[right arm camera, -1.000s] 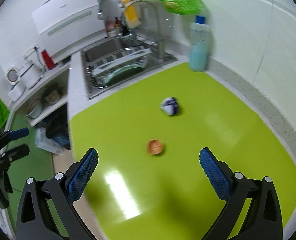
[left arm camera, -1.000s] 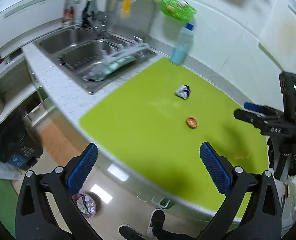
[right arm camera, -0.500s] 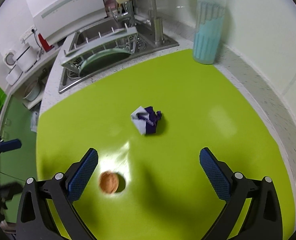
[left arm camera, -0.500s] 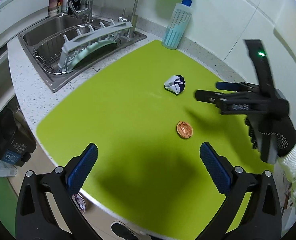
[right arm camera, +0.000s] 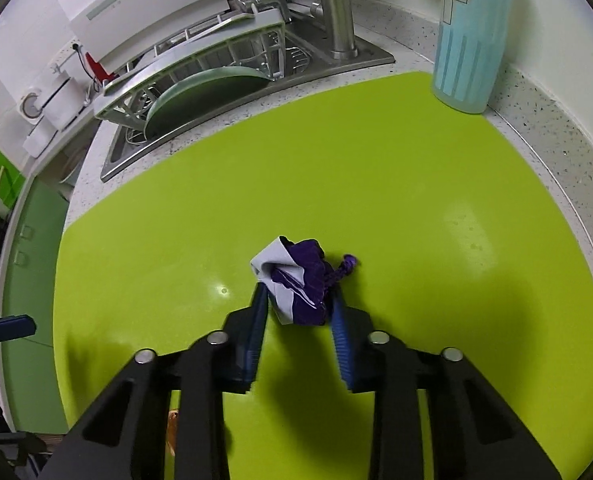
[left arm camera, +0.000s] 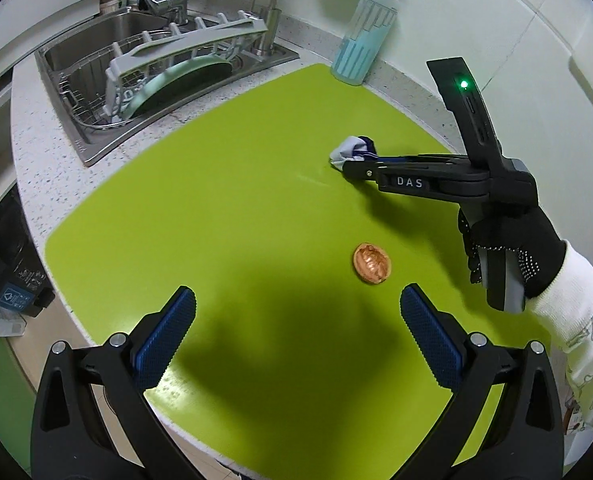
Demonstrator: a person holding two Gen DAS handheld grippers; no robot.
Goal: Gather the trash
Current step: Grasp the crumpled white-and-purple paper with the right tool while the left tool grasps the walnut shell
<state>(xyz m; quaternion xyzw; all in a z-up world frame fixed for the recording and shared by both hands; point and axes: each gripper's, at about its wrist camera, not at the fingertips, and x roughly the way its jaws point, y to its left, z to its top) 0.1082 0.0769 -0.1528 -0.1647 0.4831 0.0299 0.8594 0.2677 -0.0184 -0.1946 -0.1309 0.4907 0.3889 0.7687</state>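
Note:
A crumpled purple and white wrapper (right arm camera: pixel 296 280) lies on the green mat (right arm camera: pixel 416 208). My right gripper (right arm camera: pixel 298 300) is shut on the wrapper, fingers pressing both its sides; in the left wrist view the right gripper (left arm camera: pixel 350 164) reaches in from the right onto the wrapper (left arm camera: pixel 350 148). A brown walnut-shell half (left arm camera: pixel 371 263) lies on the mat (left arm camera: pixel 236 200), nearer the front. My left gripper (left arm camera: pixel 296 320) is open and empty, hovering above the mat's front part, just short of the shell.
A steel sink (left arm camera: pixel 108 52) with a dish rack (left arm camera: pixel 184 56) and a plate is at the back left. A light blue bottle (left arm camera: pixel 366 40) stands against the back wall; it also shows in the right wrist view (right arm camera: pixel 472 36). The counter edge drops to the floor on the left.
My right gripper has moved forward and down to the wrapper and closed on it. My left gripper has moved in over the mat, closer to the shell.

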